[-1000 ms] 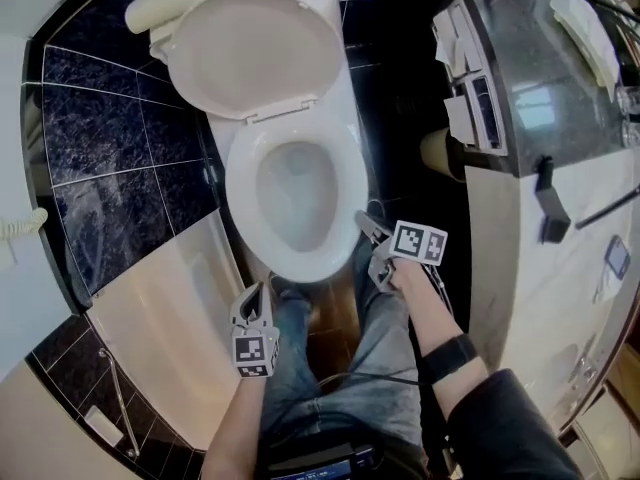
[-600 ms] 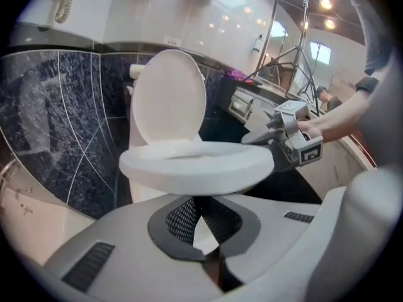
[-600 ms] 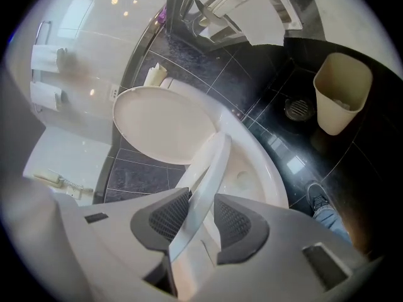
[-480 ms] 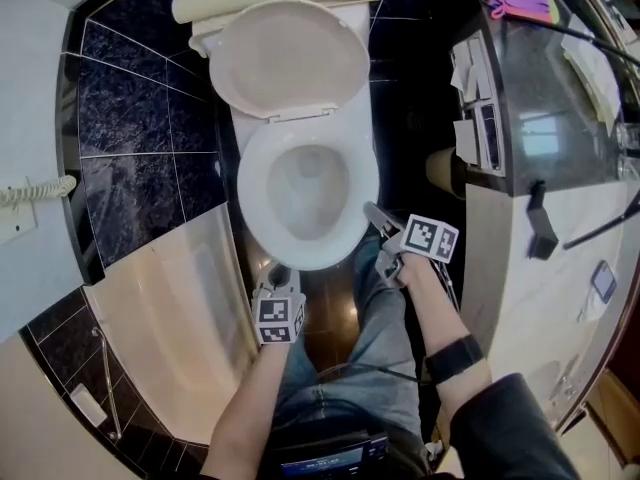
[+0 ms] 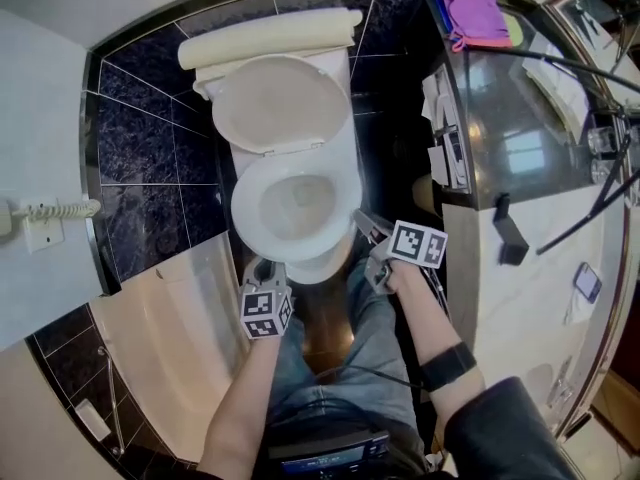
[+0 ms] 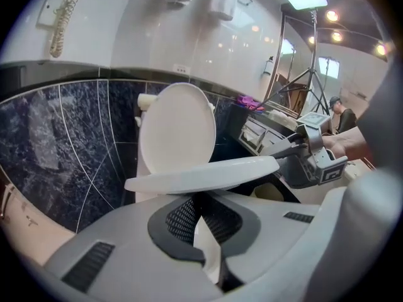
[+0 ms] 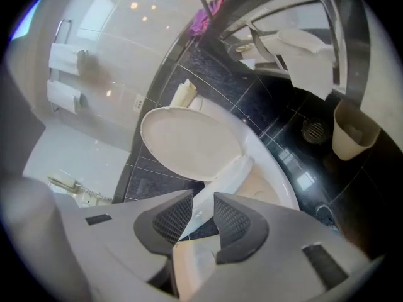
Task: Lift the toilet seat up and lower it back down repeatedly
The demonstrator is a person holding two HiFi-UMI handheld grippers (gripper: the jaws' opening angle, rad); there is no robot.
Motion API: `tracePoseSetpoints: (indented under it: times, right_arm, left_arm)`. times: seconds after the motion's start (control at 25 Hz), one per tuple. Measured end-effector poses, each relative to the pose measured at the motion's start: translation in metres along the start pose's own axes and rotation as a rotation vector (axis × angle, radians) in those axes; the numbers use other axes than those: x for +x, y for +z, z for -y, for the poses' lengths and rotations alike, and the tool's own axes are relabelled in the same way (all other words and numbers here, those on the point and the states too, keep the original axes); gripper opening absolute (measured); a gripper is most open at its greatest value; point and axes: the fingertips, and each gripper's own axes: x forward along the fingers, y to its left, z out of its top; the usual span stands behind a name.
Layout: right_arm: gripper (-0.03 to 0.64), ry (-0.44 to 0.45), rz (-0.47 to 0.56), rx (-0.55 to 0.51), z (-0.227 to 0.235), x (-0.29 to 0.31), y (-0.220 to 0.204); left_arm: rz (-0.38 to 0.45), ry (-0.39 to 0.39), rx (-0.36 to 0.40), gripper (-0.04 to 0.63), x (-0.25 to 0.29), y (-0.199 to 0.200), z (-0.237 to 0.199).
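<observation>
The white toilet (image 5: 340,183) stands with its lid (image 5: 280,103) up against the tank. The seat (image 5: 245,203) is lifted a little off the bowl; in the left gripper view the seat (image 6: 208,175) shows edge-on and level in front of the lid (image 6: 176,131). My left gripper (image 5: 265,271) is at the seat's front edge, and there the left gripper (image 6: 196,209) is shut on that edge. My right gripper (image 5: 362,220) is at the seat's right side. Its jaws have just been closing, and the right gripper (image 7: 203,216) has the seat (image 7: 223,178) between its pads.
A bathtub (image 5: 170,308) runs along the left and a dark-topped vanity (image 5: 520,138) along the right, with a purple cloth (image 5: 475,13) on it. A waste bin (image 7: 352,134) and floor drain (image 7: 313,131) sit right of the toilet. The person's legs (image 5: 340,368) stand before the bowl.
The left gripper has moved up from beside the leg to the seat's front edge. The right gripper has stayed at the seat's right side. The head view has tilted up.
</observation>
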Motion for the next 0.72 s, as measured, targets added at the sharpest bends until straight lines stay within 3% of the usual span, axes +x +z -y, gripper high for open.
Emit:
tracePoseSetpoints:
  times: [0.24,0.52,0.72]
  right_arm:
    - [0.019,-0.036,0.077,-0.188,-0.043,-0.037,0.037]
    - [0.015,-0.071,0.083,-0.42,-0.067,-0.055,0.058]
    - [0.015,-0.076,0.059,-0.537,-0.078,-0.054,0.073]
  left_arm:
    - [0.06,0.024,0.018,0.0,0.009,0.058,-0.005]
    - [0.136,0.049,0.099,0.0,0.033,0.132,-0.018]
    - [0.179,0.069,0.11,0.0,0.056,0.178,-0.031]
